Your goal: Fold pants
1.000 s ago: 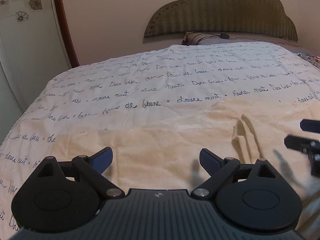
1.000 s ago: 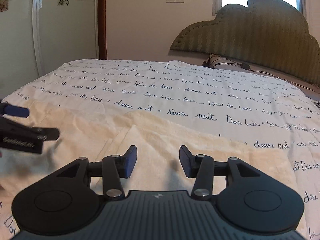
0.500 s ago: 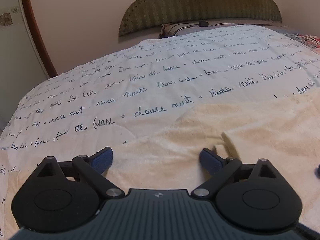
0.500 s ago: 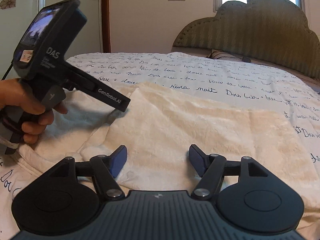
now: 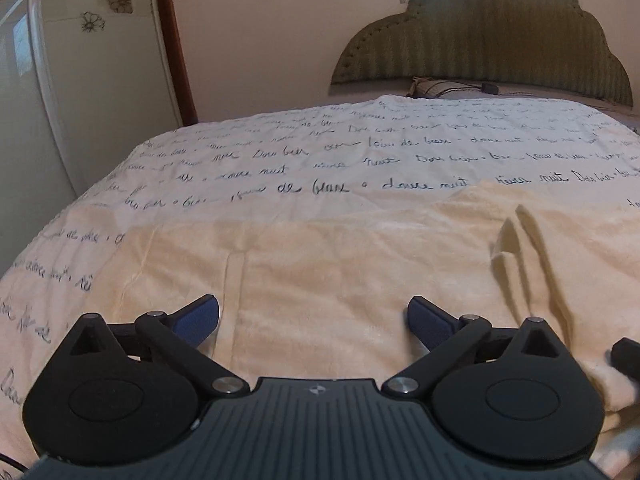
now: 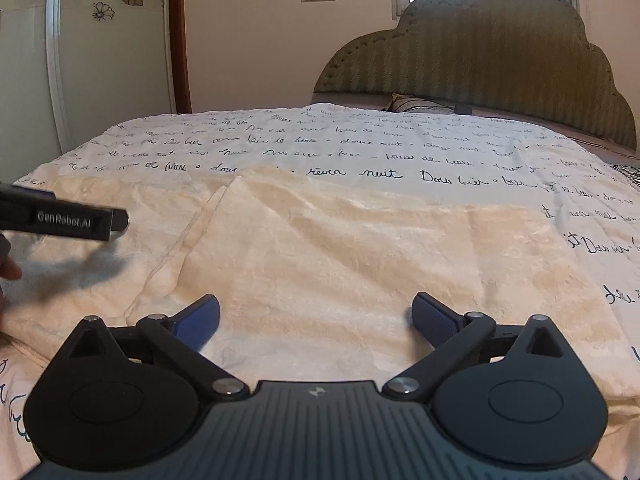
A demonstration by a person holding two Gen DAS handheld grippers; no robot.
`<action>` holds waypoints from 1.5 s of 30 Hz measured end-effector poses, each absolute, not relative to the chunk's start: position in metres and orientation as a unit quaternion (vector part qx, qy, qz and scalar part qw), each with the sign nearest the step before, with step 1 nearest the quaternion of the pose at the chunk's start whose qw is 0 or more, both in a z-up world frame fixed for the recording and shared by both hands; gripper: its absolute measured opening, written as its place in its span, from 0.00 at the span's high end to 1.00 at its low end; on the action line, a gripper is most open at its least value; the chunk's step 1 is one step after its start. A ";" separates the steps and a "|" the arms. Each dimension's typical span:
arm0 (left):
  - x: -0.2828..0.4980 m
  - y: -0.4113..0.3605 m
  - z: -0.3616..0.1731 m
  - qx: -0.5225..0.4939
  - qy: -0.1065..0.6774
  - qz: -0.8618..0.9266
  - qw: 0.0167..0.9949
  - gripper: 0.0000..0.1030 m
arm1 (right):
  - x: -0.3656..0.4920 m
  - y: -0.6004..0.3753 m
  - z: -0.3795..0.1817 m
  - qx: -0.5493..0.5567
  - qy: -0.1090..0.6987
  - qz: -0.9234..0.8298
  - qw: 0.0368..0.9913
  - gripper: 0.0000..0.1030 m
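Note:
The cream fleece pants [image 5: 340, 264] lie flat across the near part of the bed, with a raised fold ridge [image 5: 520, 240] to the right. In the right wrist view the pants [image 6: 360, 248] show one layer lapped over another along a diagonal edge [image 6: 200, 232]. My left gripper [image 5: 314, 318] is open and empty, low over the pants. My right gripper [image 6: 316, 316] is open and empty over the pants' right part. The left gripper's finger [image 6: 80, 222] reaches in at the left of the right wrist view.
The bed has a white cover printed with dark script [image 5: 360, 160]. An olive padded headboard [image 6: 480, 60] and a pillow [image 5: 448, 88] stand at the far end. A white wardrobe [image 5: 60, 100] and a wood door frame [image 5: 176, 40] are at the left.
The left gripper has swung back to the left and lower, now level beside the right one. The right gripper's jaws have opened wider. The pants lie as before.

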State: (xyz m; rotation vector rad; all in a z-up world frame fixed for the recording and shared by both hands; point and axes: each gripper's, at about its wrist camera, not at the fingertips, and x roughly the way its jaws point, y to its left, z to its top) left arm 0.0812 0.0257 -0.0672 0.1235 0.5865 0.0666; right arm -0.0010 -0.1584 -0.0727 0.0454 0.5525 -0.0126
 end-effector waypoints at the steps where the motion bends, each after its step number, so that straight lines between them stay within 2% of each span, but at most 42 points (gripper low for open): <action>1: 0.079 0.029 -0.070 0.045 0.281 0.032 0.958 0.00 | -0.001 -0.159 -0.073 0.027 0.271 -0.006 0.962 0.00; 6: 0.075 0.038 -0.070 0.018 0.278 0.025 0.960 0.00 | -0.002 -0.169 -0.073 0.052 0.267 -0.005 0.962 0.00; 13: 0.075 0.033 -0.070 0.030 0.282 0.027 0.959 0.00 | 0.002 -0.168 -0.074 0.045 0.274 -0.012 0.960 0.00; 17: 0.062 0.048 -0.054 0.012 0.314 0.030 0.949 0.00 | 0.004 -0.167 -0.074 0.046 0.284 -0.012 0.958 0.00; 22: 0.018 0.082 -0.032 0.044 0.276 0.028 0.960 0.00 | -0.004 -0.162 -0.063 0.068 0.292 -0.030 0.953 0.00; 25: 0.003 0.110 -0.025 0.065 0.271 0.052 0.959 0.00 | -0.024 -0.143 -0.046 0.094 0.235 0.012 0.967 0.00; 27: -0.001 0.135 -0.022 0.051 0.277 0.075 0.957 0.00 | -0.031 -0.113 -0.034 0.052 0.201 0.044 0.977 0.00; 30: 0.001 0.175 -0.019 0.007 0.296 0.113 0.949 0.00 | -0.026 -0.056 -0.026 -0.053 0.212 0.116 0.969 0.00; 33: 0.001 0.210 -0.012 -0.055 0.318 0.114 0.940 0.01 | -0.029 -0.003 -0.029 -0.142 0.183 0.157 0.960 0.00; 39: 0.001 0.230 -0.008 -0.123 0.340 0.057 0.931 0.00 | -0.027 0.068 -0.046 -0.260 0.170 0.200 0.929 0.02; 43: 0.010 0.230 -0.018 -0.159 0.368 0.030 0.916 0.01 | -0.021 0.100 -0.063 -0.330 0.171 0.191 0.908 0.23; 45: 0.018 0.236 -0.026 -0.207 0.388 0.003 0.898 0.02 | -0.017 0.110 -0.072 -0.368 0.178 0.183 0.894 0.28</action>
